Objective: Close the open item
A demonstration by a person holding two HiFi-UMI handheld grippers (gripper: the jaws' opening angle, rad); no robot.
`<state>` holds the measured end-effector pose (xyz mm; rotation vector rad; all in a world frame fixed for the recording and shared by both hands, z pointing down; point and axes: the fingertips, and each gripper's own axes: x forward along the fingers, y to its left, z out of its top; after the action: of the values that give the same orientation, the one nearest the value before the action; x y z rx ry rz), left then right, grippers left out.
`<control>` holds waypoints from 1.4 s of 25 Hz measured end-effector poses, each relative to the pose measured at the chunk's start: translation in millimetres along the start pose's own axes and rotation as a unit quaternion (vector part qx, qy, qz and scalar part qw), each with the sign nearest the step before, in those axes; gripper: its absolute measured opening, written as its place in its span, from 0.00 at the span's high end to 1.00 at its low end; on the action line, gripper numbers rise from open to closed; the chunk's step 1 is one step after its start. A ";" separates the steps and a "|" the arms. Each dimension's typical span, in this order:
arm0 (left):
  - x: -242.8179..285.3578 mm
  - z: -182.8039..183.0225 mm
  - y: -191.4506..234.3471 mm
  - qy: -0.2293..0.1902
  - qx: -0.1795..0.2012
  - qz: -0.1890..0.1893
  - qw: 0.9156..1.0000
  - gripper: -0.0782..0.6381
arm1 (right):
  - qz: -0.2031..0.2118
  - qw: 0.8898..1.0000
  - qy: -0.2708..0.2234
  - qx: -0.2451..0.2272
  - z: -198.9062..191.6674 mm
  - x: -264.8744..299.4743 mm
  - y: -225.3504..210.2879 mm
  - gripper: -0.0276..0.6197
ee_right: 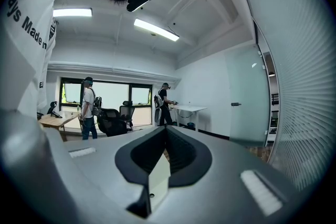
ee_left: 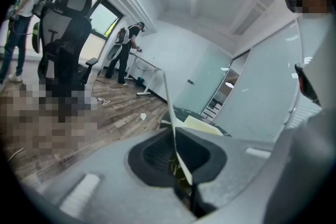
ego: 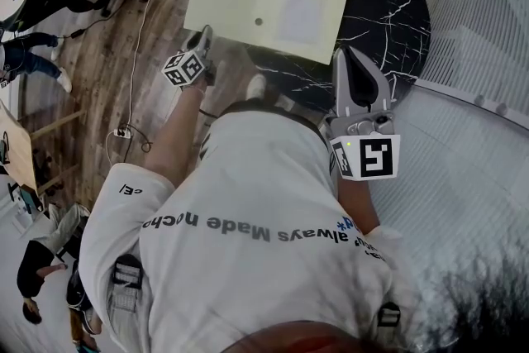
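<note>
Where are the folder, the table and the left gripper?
folder (ego: 235, 0), head view, on its open left leaf.
table (ego: 384, 8), head view, on the bare black marbled top.
left gripper (ego: 203, 35), head view, at its jaw tips by the folder's edge.

The folder (ego: 264, 0) is plain pale yellow, with one small dark dot on its left leaf. The round bench (ego: 388, 4) is black, veined with thin white marble lines. The floor (ego: 91, 62) is brown wood planks. The left gripper (ego: 202, 35) and right gripper (ego: 349, 58) are grey, and their cubes are white with black square marks. The shirt (ego: 248, 178) is white with dark grey lettering.
</note>
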<state>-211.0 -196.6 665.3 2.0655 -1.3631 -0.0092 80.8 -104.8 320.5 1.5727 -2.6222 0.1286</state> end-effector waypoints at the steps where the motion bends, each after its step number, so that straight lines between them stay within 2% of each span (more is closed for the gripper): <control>1: -0.3 1.3 -4.7 0.000 0.008 -0.001 1.000 0.87 | -0.001 1.000 0.000 0.000 0.1 -0.6 -0.3 0.95; 7: -1.3 6.5 -29.6 0.002 0.050 -0.005 0.999 0.88 | -0.003 1.000 0.000 0.005 -2.4 -5.0 -2.7 0.95; 12: 0.0 9.4 -64.1 0.013 0.143 -0.016 0.990 0.88 | -0.007 1.000 0.001 0.008 -5.5 -8.3 -3.7 0.95; 18: 5.4 5.6 -108.8 0.032 0.242 -0.040 0.969 0.87 | -0.011 1.000 0.001 0.010 -5.6 -10.9 -4.6 0.95; 23: 7.2 2.9 -131.0 0.050 0.300 -0.046 0.952 0.86 | -0.016 1.000 0.003 0.013 -6.2 -13.7 -6.1 0.95; 27: 10.1 -3.9 -146.2 0.058 0.331 -0.056 0.940 0.86 | -0.019 1.000 0.004 0.014 -9.1 -16.6 -6.9 0.95; 35: 20.4 -25.9 -178.8 0.084 0.421 -0.079 0.900 0.85 | -0.025 1.000 0.007 0.016 -15.4 -20.5 -13.4 0.95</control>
<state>-46.3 -156.5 599.6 2.7807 -1.1893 0.8025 102.6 -91.3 333.9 1.6403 -2.5796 0.1790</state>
